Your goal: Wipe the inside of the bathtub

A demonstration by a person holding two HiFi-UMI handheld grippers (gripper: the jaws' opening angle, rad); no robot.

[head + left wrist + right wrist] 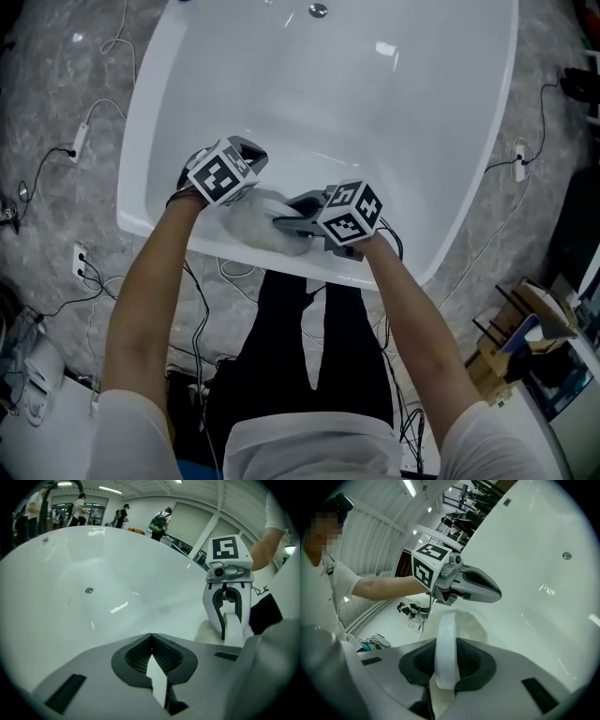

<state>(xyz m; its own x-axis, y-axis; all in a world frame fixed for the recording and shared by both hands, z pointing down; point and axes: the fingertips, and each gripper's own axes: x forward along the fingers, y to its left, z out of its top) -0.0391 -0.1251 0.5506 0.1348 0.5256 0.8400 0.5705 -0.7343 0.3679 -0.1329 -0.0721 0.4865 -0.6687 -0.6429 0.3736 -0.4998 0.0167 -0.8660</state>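
The white bathtub [141, 131] fills the upper middle of the head view, its drain [318, 10] at the very top edge, and the person stands at its near end with both arms reaching over the lower rim. A pale, fluffy cloth [253, 217] lies against the tub's inner wall just inside that rim, at the centre of the frame, between the two tools. The right tool [284, 223] points leftward into the cloth; in the right gripper view its jaws [445, 660] are held slightly apart by a white band of material pinched between the dark pads, with the rest of the cloth [471, 625] bunched on the tub wall just beyond them. The left tool [246, 150] sits up and to the left of the cloth, close beside it. In the left gripper view its jaws [151, 637] meet at the tips with nothing caught between them, and the bare tub wall and drain [88, 590] lie ahead. At the right of that same view the right tool [229, 623] points down onto the cloth [204, 631]. From the right gripper view, the left tool [490, 591] hovers just above the cloth, pinched together. Grey floor [66, 84] strewn with cables surrounds the tub.
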